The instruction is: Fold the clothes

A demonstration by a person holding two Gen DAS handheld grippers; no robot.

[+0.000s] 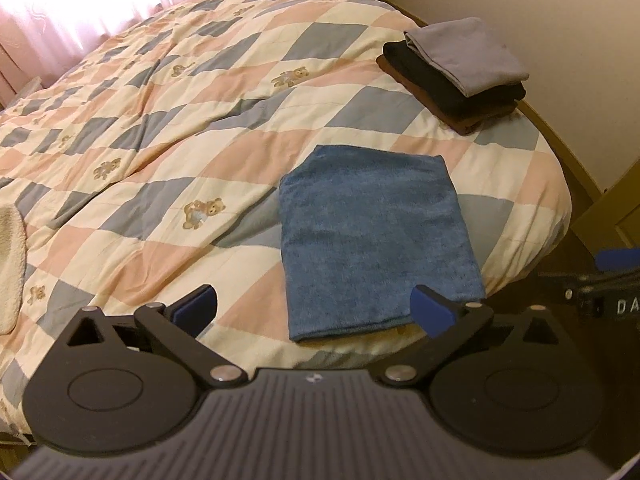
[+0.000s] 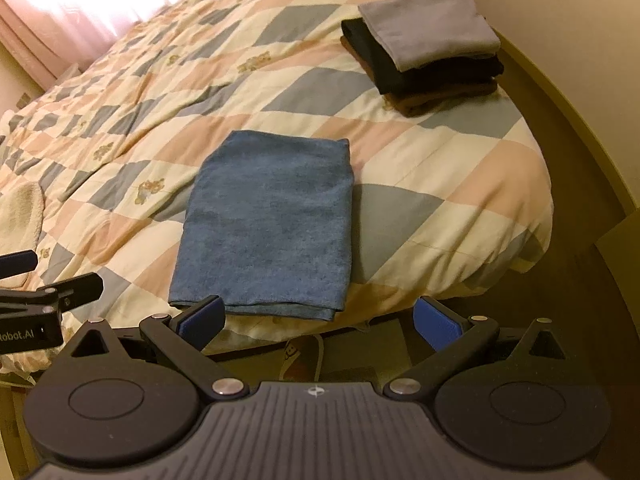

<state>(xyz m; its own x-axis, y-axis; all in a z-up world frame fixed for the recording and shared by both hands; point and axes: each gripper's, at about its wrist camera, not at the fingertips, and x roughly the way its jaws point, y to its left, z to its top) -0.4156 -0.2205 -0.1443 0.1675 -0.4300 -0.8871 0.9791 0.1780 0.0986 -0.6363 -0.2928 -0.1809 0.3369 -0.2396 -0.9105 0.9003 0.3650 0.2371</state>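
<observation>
A blue towel (image 1: 376, 236) (image 2: 268, 220) lies folded into a flat rectangle near the foot edge of the bed. My left gripper (image 1: 316, 312) hovers open just short of the towel's near edge, nothing between its blue pads. My right gripper (image 2: 318, 320) is open too, over the bed's edge at the towel's near right corner, holding nothing. Each gripper shows in the other's view: the right gripper (image 1: 600, 280) at the right edge, the left gripper (image 2: 40, 280) at the left edge. A stack of folded clothes (image 1: 456, 72) (image 2: 424, 44), grey on black on brown, sits at the bed's far right.
The bed wears a checked quilt (image 1: 180, 120) (image 2: 460, 168) with teddy bear prints. A cream fleecy item (image 1: 8, 264) (image 2: 20, 212) lies at the left. A wall and wooden skirting run along the right. Slippers (image 2: 300, 354) sit on the floor under the bed edge.
</observation>
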